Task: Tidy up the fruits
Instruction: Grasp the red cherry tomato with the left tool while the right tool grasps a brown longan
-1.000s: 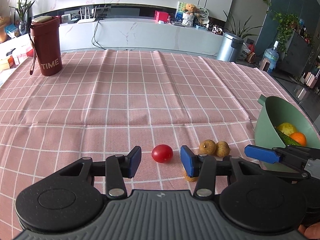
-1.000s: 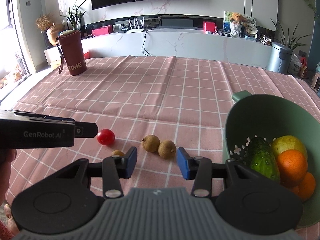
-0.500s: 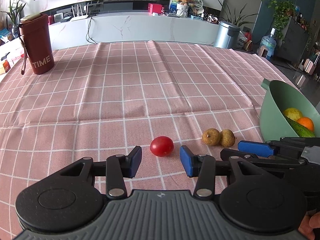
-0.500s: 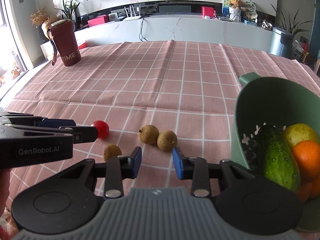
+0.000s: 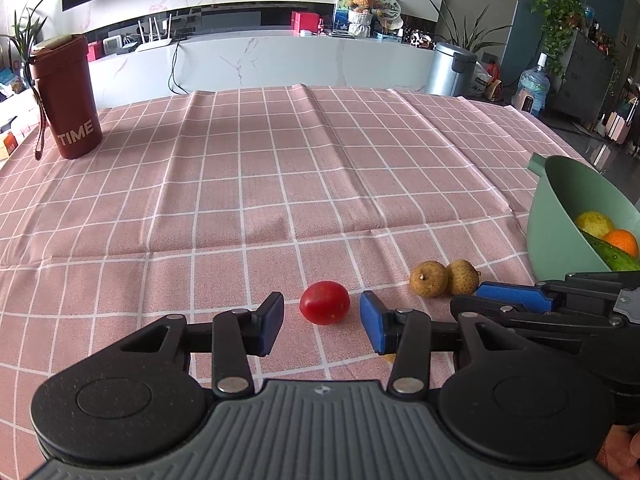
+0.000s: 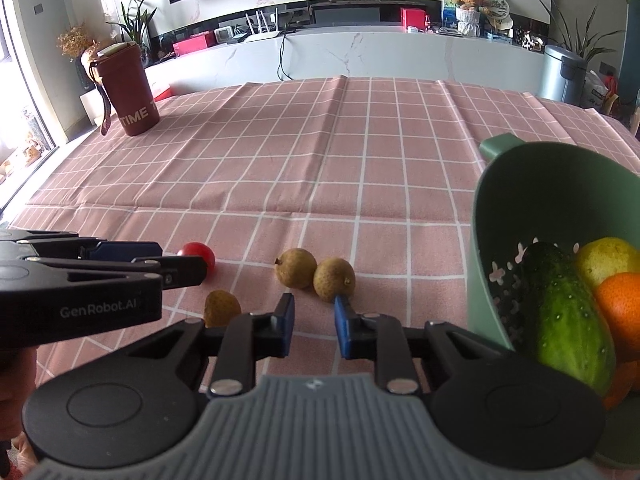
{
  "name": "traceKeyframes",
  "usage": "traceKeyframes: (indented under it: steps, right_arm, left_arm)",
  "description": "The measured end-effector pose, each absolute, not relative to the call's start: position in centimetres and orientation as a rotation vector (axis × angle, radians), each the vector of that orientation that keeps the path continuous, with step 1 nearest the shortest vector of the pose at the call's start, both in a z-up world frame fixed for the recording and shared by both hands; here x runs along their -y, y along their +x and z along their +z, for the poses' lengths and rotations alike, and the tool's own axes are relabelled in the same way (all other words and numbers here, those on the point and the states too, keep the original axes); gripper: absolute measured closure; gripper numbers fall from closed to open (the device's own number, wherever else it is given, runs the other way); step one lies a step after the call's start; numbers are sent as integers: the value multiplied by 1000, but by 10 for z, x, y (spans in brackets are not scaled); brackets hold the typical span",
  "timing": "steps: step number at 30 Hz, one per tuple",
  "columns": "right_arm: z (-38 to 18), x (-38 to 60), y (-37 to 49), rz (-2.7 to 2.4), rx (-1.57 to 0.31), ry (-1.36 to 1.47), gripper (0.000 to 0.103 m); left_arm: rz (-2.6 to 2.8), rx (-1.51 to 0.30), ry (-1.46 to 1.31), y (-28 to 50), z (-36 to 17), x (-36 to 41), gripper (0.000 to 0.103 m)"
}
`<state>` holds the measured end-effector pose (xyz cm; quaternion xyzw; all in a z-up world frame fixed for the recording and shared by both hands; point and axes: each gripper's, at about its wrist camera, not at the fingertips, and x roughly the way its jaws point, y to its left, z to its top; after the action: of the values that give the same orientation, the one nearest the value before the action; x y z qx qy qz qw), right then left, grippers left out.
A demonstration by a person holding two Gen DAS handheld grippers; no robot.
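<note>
The left gripper stands wide apart around the cherry tomato, not touching it. The right gripper, narrowly parted, holds nothing, just before 2 longans on the tablecloth.

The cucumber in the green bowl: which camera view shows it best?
The right wrist view: the cucumber lies large and nearly whole in the green bowl. The left wrist view shows only a cropped strip at the frame's edge.
</note>
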<state>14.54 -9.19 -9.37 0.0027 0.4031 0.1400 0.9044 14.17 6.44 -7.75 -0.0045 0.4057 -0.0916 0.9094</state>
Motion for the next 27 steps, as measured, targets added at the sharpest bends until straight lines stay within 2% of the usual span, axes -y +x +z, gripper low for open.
traceKeyframes:
  steps: [7, 12, 15, 19, 27]
  right_arm:
    - [-93, 85, 145, 253, -780, -47, 83]
    - [-95, 77, 149, 216, -750, -114, 82]
    - [-95, 74, 150, 197, -737, -148, 83]
    - [-98, 71, 154, 195, -739, -168, 78]
    - [-102, 70, 157, 205, -754, -161, 81]
  left_arm:
    - [-168, -853, -27, 150, -84, -68, 53]
    - [-181, -857, -45, 154, -86, -68, 68]
    - [-190, -858, -59, 154, -85, -69, 72]
    - [-191, -863, -85, 155, -85, -73, 73]
    - [-179, -860, -91, 154, -83, -74, 74]
